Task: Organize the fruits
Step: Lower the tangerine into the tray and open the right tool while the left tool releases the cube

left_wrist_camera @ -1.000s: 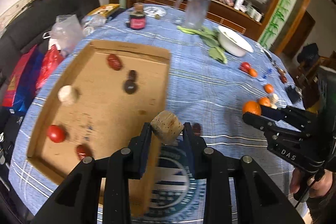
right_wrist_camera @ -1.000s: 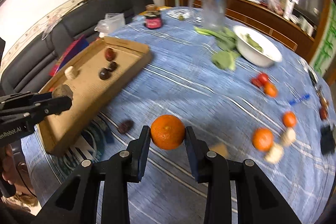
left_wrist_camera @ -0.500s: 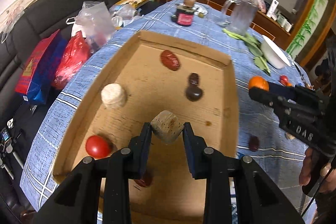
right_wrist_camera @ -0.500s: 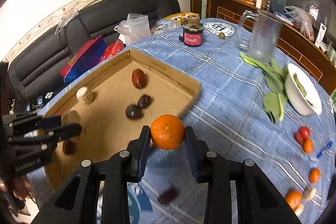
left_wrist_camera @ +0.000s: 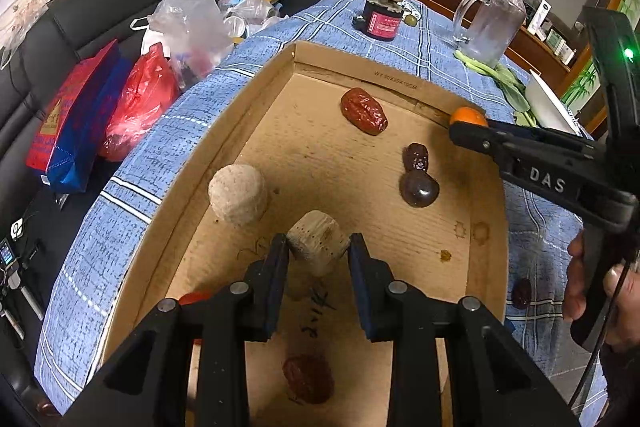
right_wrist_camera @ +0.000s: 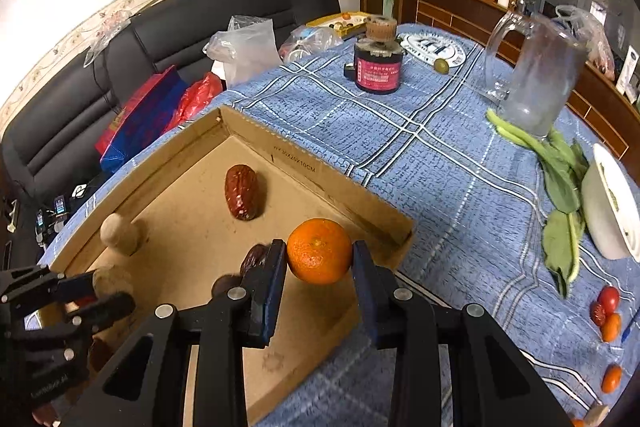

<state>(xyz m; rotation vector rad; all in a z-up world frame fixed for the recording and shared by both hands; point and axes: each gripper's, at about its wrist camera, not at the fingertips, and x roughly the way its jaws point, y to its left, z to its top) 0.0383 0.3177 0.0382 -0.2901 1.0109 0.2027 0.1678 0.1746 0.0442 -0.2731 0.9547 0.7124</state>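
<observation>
My left gripper (left_wrist_camera: 318, 253) is shut on a pale, speckled chunk (left_wrist_camera: 318, 247), held just above the floor of the cardboard tray (left_wrist_camera: 256, 87). In the tray lie a round pale piece (left_wrist_camera: 238, 194), a red date (left_wrist_camera: 364, 111), a small dark date (left_wrist_camera: 416, 157), a dark round fruit (left_wrist_camera: 420, 189) and another red date (left_wrist_camera: 308, 379) under my fingers. My right gripper (right_wrist_camera: 319, 253) is shut on an orange mandarin (right_wrist_camera: 319, 251) over the tray's (right_wrist_camera: 256, 135) right corner. In the left wrist view that mandarin (left_wrist_camera: 466, 115) shows at the tip of the right gripper.
A dark jar (right_wrist_camera: 378, 71) and a glass pitcher (right_wrist_camera: 536, 83) stand at the table's far side. Green leaves (right_wrist_camera: 560, 179), a white bowl (right_wrist_camera: 612, 211) and small tomatoes and oranges (right_wrist_camera: 608, 311) lie to the right. A loose date (left_wrist_camera: 522, 293) rests outside the tray. Bags (left_wrist_camera: 136, 99) fill the sofa on the left.
Both grippers have travelled left from the open tablecloth to over the tray, each keeping its load. The left one has also sunk closer to the tray floor.
</observation>
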